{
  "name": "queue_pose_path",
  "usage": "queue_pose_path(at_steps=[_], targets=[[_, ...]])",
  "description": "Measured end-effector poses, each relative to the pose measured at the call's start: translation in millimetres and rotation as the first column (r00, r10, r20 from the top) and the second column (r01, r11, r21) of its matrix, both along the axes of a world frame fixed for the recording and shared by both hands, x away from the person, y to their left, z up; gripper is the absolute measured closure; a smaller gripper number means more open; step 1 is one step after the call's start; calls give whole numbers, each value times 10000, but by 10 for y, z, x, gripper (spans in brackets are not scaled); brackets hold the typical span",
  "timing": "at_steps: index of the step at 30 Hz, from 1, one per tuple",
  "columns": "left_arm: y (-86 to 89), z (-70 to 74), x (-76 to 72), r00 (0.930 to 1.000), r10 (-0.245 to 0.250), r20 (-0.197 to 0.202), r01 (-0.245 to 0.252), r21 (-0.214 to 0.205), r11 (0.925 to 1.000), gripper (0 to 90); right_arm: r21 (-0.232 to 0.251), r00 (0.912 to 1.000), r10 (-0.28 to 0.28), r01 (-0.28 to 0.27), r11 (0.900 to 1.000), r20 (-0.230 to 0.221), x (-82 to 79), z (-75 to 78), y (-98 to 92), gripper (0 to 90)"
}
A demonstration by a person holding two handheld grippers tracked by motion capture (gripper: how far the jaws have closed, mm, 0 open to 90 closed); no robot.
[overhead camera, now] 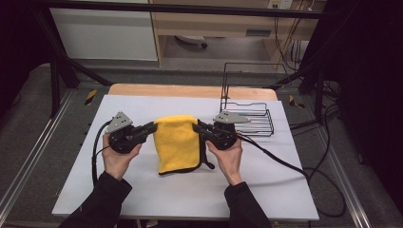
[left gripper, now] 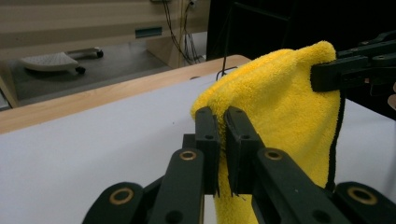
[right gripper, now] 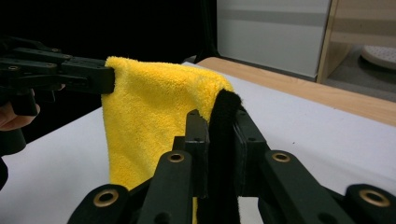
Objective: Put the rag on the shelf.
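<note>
Nearest the person, the left hand-held gripper [overhead camera: 151, 128] and the right hand-held gripper [overhead camera: 196, 127] are each clamped on a top corner of the fluffy yellow microfibre cloth with black edging [overhead camera: 178, 142]. It hangs folded between them, its lower edge seemingly resting on the white-covered table [overhead camera: 266, 180]. The step in hand looks like lifting the cloth to fold or lay it out. Next, both hands should probably move together, keeping the top edge taut. Farther back stands a black wire rack [overhead camera: 252, 118].
</note>
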State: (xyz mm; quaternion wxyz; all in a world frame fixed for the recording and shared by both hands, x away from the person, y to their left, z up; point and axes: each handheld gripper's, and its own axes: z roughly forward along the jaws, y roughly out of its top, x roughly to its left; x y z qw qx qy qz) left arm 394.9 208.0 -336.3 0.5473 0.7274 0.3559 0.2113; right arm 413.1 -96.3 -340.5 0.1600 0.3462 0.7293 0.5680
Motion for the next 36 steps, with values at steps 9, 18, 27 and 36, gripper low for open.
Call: queue_pose_path(at_steps=[9,18,27,36], targets=[[-130,103,-11,9989,-7,462,28,-446,9990,846,97,9969,-263,257,9996,735,-130,185,-151,790],[-268,245,-40,9956,-90,934,158,-727,9972,846,170,9899,-501,483,9987,1324,-238,319,-268,790],[-377,381,-45,9917,-151,1276,269,-917,9954,846,164,9788,-819,803,9966,1879,-323,500,-366,790],[-533,506,-28,9863,-180,1642,394,-1282,9910,846,306,9664,-1157,1116,9933,2294,-369,624,-483,790]])
